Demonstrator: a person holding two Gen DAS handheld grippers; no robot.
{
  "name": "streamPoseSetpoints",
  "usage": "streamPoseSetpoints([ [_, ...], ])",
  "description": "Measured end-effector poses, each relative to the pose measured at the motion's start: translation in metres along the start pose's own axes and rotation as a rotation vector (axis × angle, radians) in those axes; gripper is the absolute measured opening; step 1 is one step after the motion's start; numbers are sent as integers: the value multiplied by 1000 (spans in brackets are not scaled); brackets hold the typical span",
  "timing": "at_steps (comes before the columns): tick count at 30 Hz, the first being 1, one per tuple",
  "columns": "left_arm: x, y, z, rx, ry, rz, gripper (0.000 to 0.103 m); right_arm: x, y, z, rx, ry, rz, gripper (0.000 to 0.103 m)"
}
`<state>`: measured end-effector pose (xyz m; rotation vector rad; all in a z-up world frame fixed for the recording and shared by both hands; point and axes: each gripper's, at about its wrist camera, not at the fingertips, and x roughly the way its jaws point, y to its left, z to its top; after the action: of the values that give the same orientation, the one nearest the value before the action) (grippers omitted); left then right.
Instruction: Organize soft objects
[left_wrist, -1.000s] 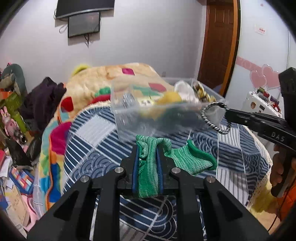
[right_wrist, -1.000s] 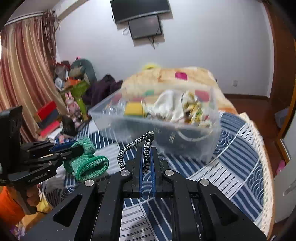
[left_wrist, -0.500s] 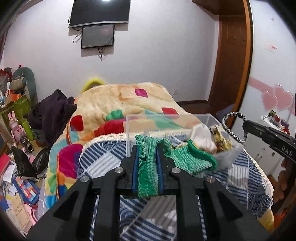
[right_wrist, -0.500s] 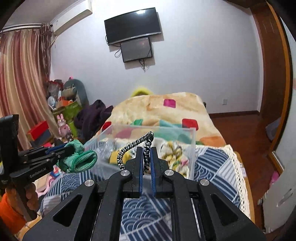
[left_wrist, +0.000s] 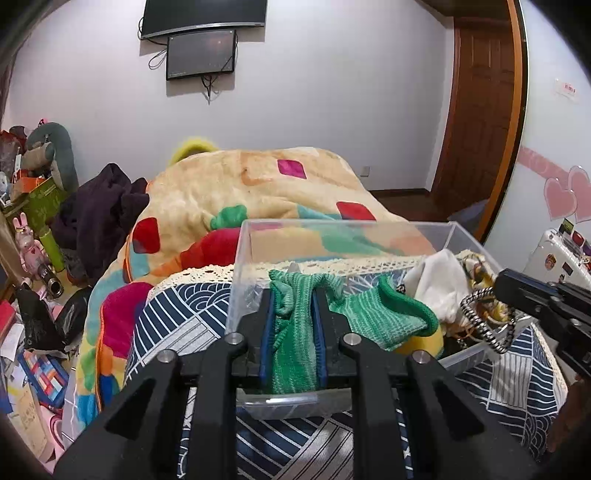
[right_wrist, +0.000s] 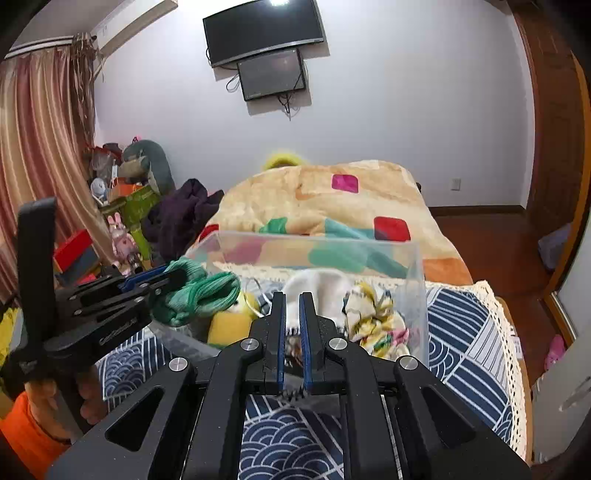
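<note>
Nearest in the left wrist view: the left gripper (left_wrist: 291, 295), pads drawn narrow and clamped on a green knit cloth (left_wrist: 295, 350). Long axis of the cloth along the fingers, gripped strip pointing forward, loose end flopping off to the right and sagging toward the inside of the clear plastic bin (left_wrist: 236, 295). Held level, pointing forward, tips just past the bin's near wall at its left end, so nothing but a release left between cloth and bin (a judgement, not a thing seen).

Next out, to the right: the right gripper (right_wrist: 292, 297), also level and aimed into the bin across the near wall. Pads close together, a black-and-white braided cord (left_wrist: 480, 325) pinched between them; loop dangling below the tips above the bin's right half. In the right wrist view, only a short bit of that cord showing low between the fingers.

Below and just ahead of both tools, inside the bin: a yellow sponge (right_wrist: 229, 325), a white cloth (right_wrist: 317, 288), a patterned scrunchie (right_wrist: 373, 314). Both hands about equally near; the right perhaps further over the contents, the left with more empty floor beneath.

Under the bin, a blue striped coverlet (right_wrist: 461, 332); beyond it, a bright patchwork blanket (left_wrist: 258, 192) heaped on the bed.

Likely next: open, drop straight down, no reach needed.
</note>
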<state>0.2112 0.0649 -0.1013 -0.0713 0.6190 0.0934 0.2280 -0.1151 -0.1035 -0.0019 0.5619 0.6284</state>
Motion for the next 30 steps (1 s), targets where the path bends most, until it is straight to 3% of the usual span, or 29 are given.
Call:
streamPoseSetpoints([
  [3, -1, -3, -3, 11, 1, -4, 25, -9, 2, -2, -16, -10, -3, 7],
  [8, -15, -6, -4, 26, -20, -8, 48, -22, 3, 2, -30, -26, 0, 10],
  [10, -26, -8, -5, 38, -41, -19, 50, -28, 2, 3, -33, -31, 1, 16],
  [14, -51, -12, -3, 54, -84, -36, 54, -36, 3, 6, -35, -60, -32, 40],
  [22, -111, -23, 5, 64, -205, -84, 62, -69, 8, 16, -60, -155, -95, 68],
  [24, -127, -22, 7, 50, -236, -104, 68, -80, 10, 19, -63, -182, -105, 76],
  [27, -148, -22, 8, 39, -278, -120, 73, -96, 14, 23, -58, -225, -109, 83],
  [30, -164, -22, 8, 35, -311, -128, 81, -112, 18, 27, -62, -264, -100, 84],
])
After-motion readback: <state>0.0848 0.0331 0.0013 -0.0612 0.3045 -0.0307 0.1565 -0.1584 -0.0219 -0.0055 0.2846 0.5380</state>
